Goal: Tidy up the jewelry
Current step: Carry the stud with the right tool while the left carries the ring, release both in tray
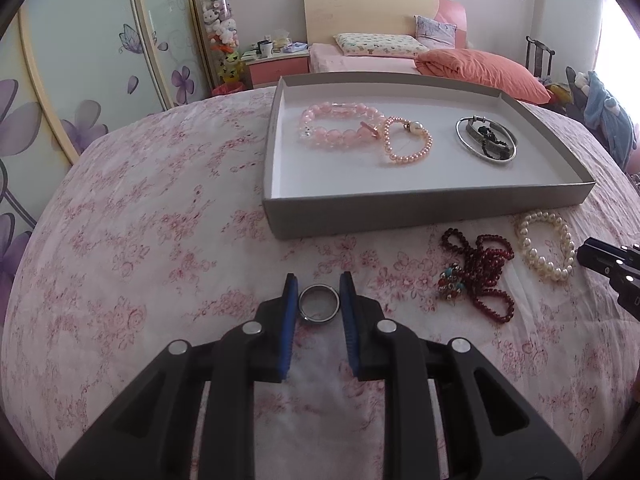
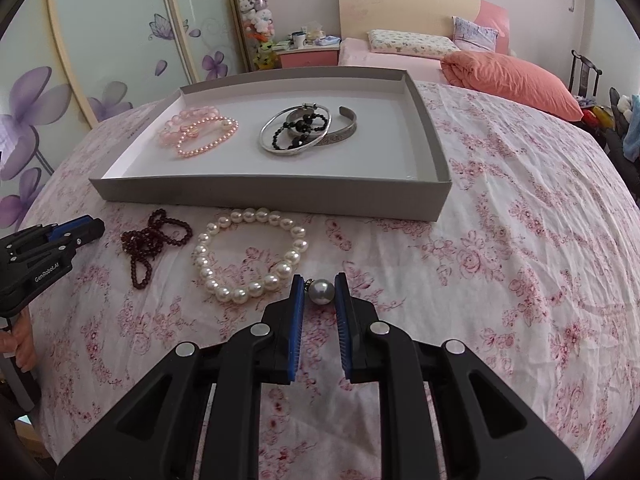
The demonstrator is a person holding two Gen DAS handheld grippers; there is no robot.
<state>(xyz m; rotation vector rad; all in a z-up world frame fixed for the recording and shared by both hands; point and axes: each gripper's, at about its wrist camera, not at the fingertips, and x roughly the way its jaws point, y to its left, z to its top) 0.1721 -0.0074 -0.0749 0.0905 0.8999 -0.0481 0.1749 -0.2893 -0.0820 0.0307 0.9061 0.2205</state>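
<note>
Bracketing a silver ring [image 1: 319,303] on the flowered bed cover [image 1: 160,240], the left gripper [image 1: 319,294] has its fingers narrow, pads at the band's sides; a firm grip cannot be told. The right gripper [image 2: 319,294] stands likewise around a grey pearl pendant [image 2: 322,291]. A white pearl bracelet [image 2: 250,254] and dark red beads [image 2: 154,240] lie before the grey tray [image 2: 272,196], which holds pink bracelets [image 2: 202,130] and silver bangles [image 2: 304,130].
</note>
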